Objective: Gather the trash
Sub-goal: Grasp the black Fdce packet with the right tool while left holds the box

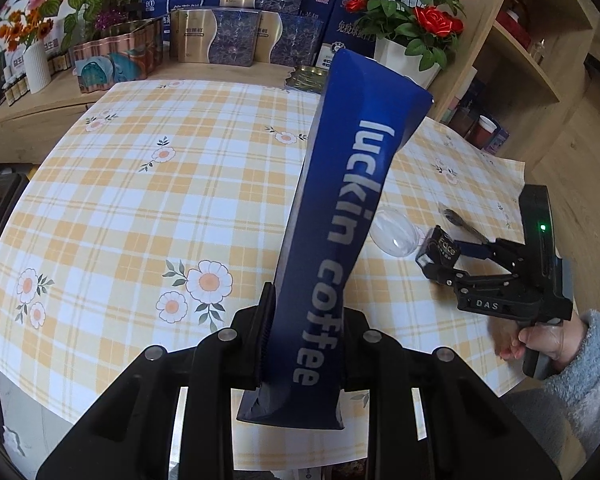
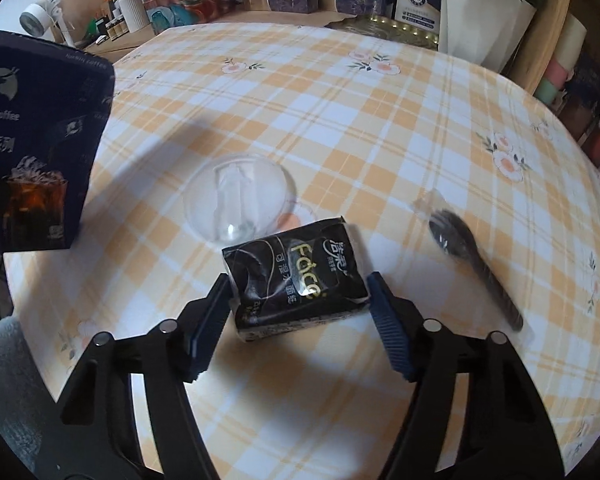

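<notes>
Item one: flattened dark blue "luckin coffee" paper bag [image 1: 332, 240], centre of the left view, pinched upright in the left claw [image 1: 304, 344]. Item two: black "Face" tissue packet [image 2: 298, 280], lower centre of the right view, on the checked yellow tabletop [image 2: 340, 120], between the spread fingers of the right claw [image 2: 298, 300], not yet gripped. Uncollected, by appearance: clear plastic dome lid [image 2: 240, 196], black plastic spoon [image 2: 472, 260]. No bin visible.

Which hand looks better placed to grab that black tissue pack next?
Right. The right tool is open around the tissue pack; the left tool already clamps the blue coffee box.
</notes>
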`<state>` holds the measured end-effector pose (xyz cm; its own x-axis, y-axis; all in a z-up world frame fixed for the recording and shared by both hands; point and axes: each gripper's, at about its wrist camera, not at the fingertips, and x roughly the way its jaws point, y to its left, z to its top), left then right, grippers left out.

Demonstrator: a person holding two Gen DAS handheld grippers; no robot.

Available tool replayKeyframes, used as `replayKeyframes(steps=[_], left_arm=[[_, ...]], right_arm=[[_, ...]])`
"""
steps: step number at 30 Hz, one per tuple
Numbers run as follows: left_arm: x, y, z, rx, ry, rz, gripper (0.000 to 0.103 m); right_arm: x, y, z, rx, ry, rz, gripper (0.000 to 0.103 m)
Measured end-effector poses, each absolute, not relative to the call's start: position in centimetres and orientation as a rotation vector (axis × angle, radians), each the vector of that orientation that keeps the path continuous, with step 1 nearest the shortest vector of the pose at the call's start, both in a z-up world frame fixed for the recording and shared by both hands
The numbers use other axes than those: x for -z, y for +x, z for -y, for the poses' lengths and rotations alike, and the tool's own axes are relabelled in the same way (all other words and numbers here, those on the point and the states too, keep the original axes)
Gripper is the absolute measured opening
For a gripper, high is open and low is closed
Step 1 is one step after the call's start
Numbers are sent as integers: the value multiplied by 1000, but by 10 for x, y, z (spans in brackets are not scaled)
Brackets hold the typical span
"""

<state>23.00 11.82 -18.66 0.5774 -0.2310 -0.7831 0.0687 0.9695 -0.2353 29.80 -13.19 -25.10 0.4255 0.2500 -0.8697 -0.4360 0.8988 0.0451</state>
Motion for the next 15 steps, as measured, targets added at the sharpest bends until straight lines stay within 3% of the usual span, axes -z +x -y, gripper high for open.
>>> replayKeyframes(steps=[9,15], left_arm=[[172,211,-120,235,-258,-955,24],[156,181,-95,333,-163,-991,23]], right_arm=[[206,232,173,-472,96,-915,68],[181,165,211,-459,228,-829,68]])
